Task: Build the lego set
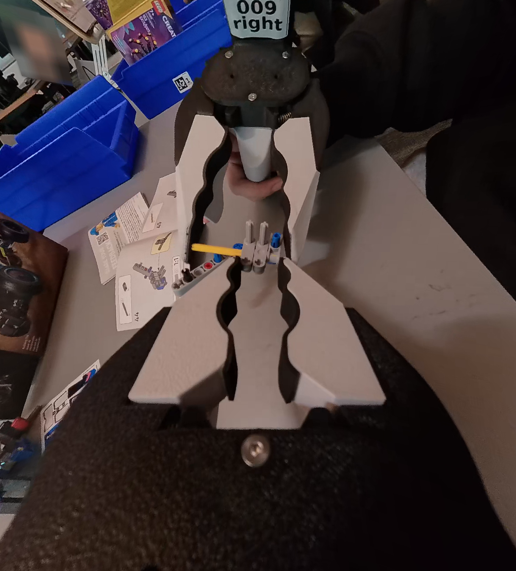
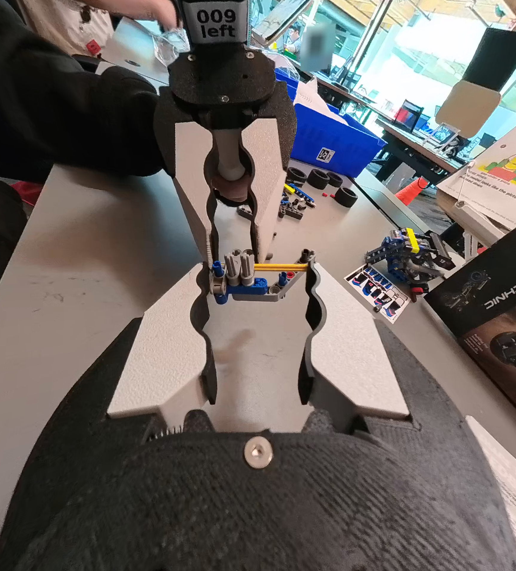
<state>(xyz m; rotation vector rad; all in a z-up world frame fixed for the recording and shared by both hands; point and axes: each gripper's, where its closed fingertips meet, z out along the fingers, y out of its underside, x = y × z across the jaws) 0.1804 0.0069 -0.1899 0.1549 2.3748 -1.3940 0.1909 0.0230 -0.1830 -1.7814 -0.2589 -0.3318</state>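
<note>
A small lego sub-assembly hangs over the grey table between both grippers. It has a grey angled beam, a blue piece, a yellow axle and two upright grey connectors. My right gripper is shut on it lengthwise, one fingertip on the blue-pin end and the other on the beam's far end. My left gripper faces it and is shut on the grey connectors. The left gripper also shows in the right wrist view, and the right gripper in the left wrist view.
An open instruction booklet, the set's box and blue bins lie left of the grippers. The right wrist view shows black tyres, loose parts, a partly built blue model and a sticker sheet. My two grippers' fingertips are within a few centimetres of each other.
</note>
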